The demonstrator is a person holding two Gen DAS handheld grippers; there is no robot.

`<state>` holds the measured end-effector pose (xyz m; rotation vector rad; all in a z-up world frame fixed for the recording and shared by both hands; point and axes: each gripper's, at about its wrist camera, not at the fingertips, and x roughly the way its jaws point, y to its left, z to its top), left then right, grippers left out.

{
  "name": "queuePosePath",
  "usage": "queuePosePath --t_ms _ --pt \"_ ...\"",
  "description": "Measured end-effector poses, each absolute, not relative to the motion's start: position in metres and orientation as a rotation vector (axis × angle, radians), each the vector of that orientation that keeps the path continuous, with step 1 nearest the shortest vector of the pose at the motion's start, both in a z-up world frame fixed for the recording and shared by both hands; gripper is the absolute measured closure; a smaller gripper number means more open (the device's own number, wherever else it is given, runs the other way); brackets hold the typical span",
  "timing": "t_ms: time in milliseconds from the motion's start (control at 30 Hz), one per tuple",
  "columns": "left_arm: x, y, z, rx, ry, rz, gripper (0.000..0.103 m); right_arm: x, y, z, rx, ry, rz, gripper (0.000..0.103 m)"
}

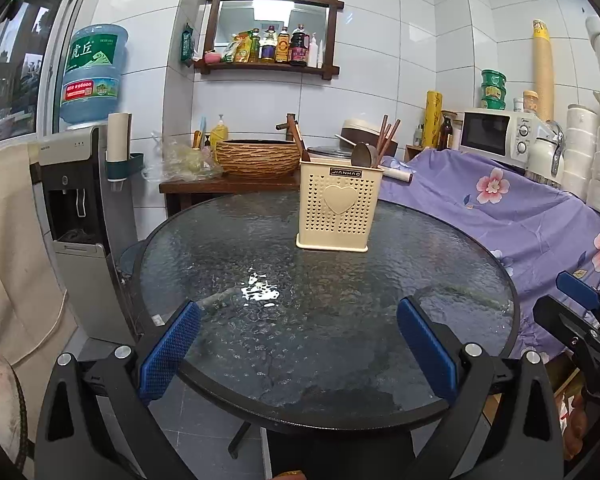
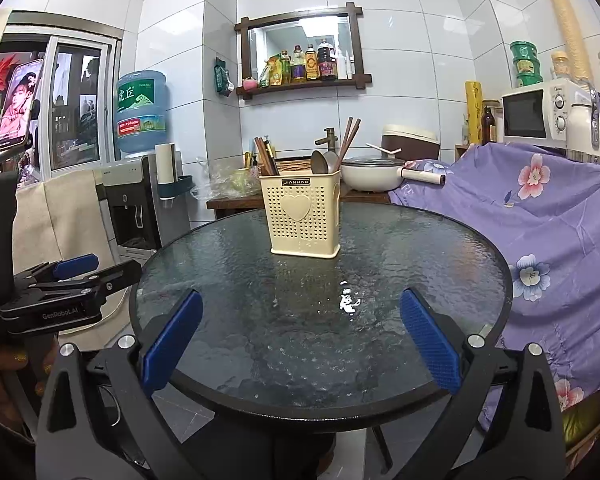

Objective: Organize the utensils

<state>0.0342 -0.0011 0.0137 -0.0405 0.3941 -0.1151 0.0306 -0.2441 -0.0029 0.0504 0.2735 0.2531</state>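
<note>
A cream perforated utensil holder (image 1: 339, 203) with a heart on its front stands upright on the far part of a round glass table (image 1: 324, 360). Brown chopsticks (image 1: 388, 131) and a dark spoon (image 1: 363, 155) stick out of its top. The holder also shows in the right wrist view (image 2: 305, 214), with chopsticks (image 2: 349, 136) and spoons (image 2: 324, 162). My left gripper (image 1: 298, 334) is open and empty over the near table edge. My right gripper (image 2: 300, 328) is open and empty over the near edge of the table (image 2: 320, 376).
A purple flowered cloth (image 1: 520, 216) covers furniture right of the table. A water dispenser (image 1: 82, 216) stands at the left. A wooden counter (image 1: 228, 186) with a basin is behind the table. A white pot (image 2: 374, 176) sits behind the holder. A microwave (image 2: 540, 114) is at the far right.
</note>
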Motion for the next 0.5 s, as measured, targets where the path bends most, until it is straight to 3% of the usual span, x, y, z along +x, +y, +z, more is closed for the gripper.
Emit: queuePosePath --t_ms 500 --pt "0.0336 0.0003 0.0134 -0.038 0.400 -0.122 0.006 0.0310 -0.2449 -0.0027 0.056 0.278 0.254 0.006"
